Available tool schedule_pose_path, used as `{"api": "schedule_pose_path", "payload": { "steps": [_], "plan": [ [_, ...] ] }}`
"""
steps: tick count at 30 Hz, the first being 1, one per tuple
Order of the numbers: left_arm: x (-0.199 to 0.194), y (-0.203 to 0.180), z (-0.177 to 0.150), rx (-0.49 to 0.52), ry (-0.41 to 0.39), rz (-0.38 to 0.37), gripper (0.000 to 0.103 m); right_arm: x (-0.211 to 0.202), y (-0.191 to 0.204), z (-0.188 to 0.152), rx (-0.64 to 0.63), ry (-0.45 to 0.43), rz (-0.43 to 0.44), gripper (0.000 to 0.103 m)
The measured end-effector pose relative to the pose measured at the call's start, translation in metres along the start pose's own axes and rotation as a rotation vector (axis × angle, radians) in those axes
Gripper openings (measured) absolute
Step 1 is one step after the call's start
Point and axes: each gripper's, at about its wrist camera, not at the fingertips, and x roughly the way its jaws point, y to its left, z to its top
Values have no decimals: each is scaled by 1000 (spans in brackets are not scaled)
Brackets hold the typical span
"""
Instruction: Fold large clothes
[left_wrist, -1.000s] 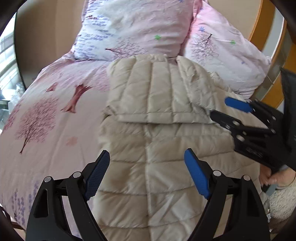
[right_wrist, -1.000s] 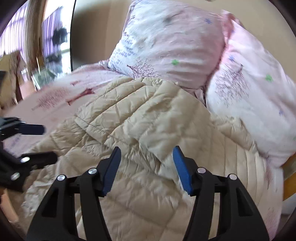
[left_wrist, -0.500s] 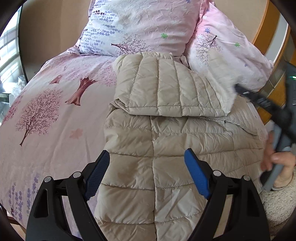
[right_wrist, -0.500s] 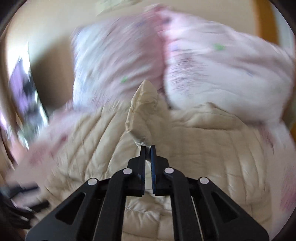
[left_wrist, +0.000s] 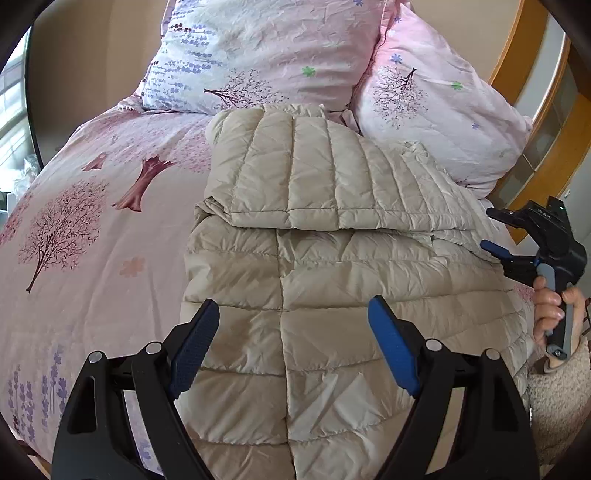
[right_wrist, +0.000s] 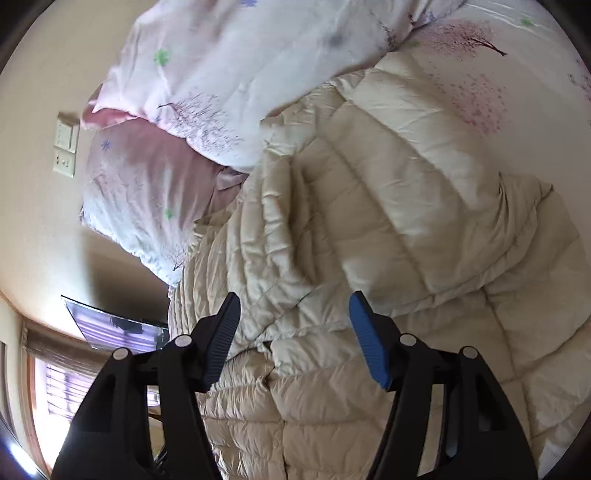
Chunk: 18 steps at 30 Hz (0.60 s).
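Observation:
A beige quilted puffer jacket (left_wrist: 317, 266) lies on the pink bed, its upper part and sleeves folded down across its body. My left gripper (left_wrist: 293, 347) is open and empty, hovering over the jacket's lower half. My right gripper (left_wrist: 498, 236) shows at the jacket's right edge in the left wrist view, held by a hand. In the right wrist view, rolled sideways, the right gripper (right_wrist: 293, 341) is open and empty above the jacket (right_wrist: 388, 229), over the folded sleeve's edge.
Two floral pillows (left_wrist: 258, 55) (left_wrist: 436, 114) lean at the bed's head behind the jacket. The pink tree-print duvet (left_wrist: 92, 229) spreads to the left. A wooden frame (left_wrist: 546, 122) stands at the right. A wall switch (right_wrist: 66, 147) and window (right_wrist: 70, 373) show in the right wrist view.
My right gripper shut on the jacket's sleeve, carried it across, then opened and let go, pulling back to the right edge. My left gripper stayed open over the lower half.

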Motion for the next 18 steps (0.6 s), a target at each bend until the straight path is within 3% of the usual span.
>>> {"api": "schedule_pose_path", "payload": {
  "steps": [6, 7, 10, 16, 18],
  "plan": [
    [1, -5, -1, 18, 3, 1, 83, 25, 13, 2, -54, 14, -31, 49],
    [1, -5, -2, 17, 5, 0, 83, 28, 14, 2, -60, 16, -35, 43],
    [2, -5, -4, 16, 8, 6, 83, 38, 27, 5, -110, 5, -61, 8],
    [1, 1, -6, -4, 3, 4, 84, -15, 62, -7, -264, -224, -71, 7],
    [3, 3, -7, -14, 14, -9, 84, -27, 65, -14, -288, -262, -96, 7]
  ]
}}
